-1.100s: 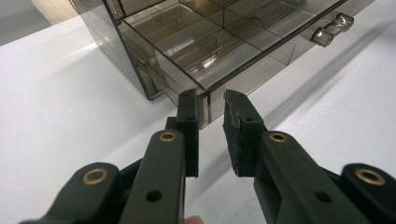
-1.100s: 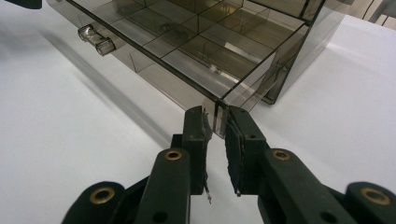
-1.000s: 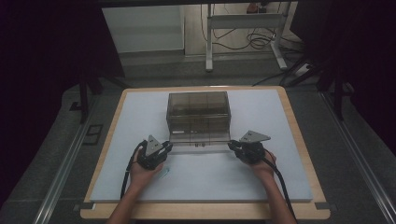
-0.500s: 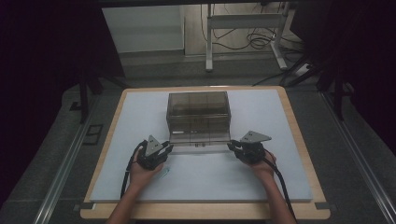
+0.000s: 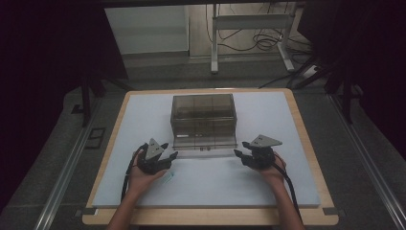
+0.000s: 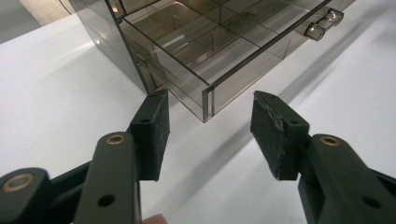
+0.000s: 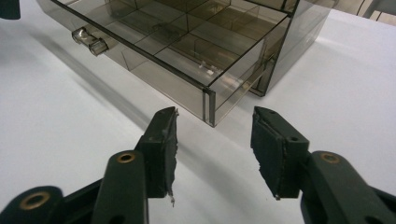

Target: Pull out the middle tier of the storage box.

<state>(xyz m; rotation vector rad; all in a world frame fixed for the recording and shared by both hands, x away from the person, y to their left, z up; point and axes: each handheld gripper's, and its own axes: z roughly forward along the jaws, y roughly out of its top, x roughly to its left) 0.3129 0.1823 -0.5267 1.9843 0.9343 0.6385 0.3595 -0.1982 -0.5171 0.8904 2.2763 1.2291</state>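
Observation:
A smoked clear drawer box [image 5: 203,112] stands mid-table on the white mat, its bottom drawer [image 5: 205,149] pulled out a little toward me. My left gripper [image 5: 168,156] sits at the drawer's left front corner and my right gripper [image 5: 239,156] at its right front corner. In the left gripper view the left gripper [image 6: 210,114] is open, and the drawer corner [image 6: 208,100] lies just ahead of its tips, untouched. The right gripper [image 7: 215,126] is open too, facing the other drawer corner [image 7: 208,105]. Both pairs of jaws have just been opening. The drawer handle [image 7: 88,41] sits at the middle of the front.
The white mat [image 5: 277,124] covers a wood-rimmed table [image 5: 306,143]. A small pale scrap [image 5: 168,176] lies by the person's left hand. Dark floor, metal rails and a stand with cables surround the table.
Both grippers' jaws stand wider apart than in the earlier frames. The hands and the drawer box have kept their places.

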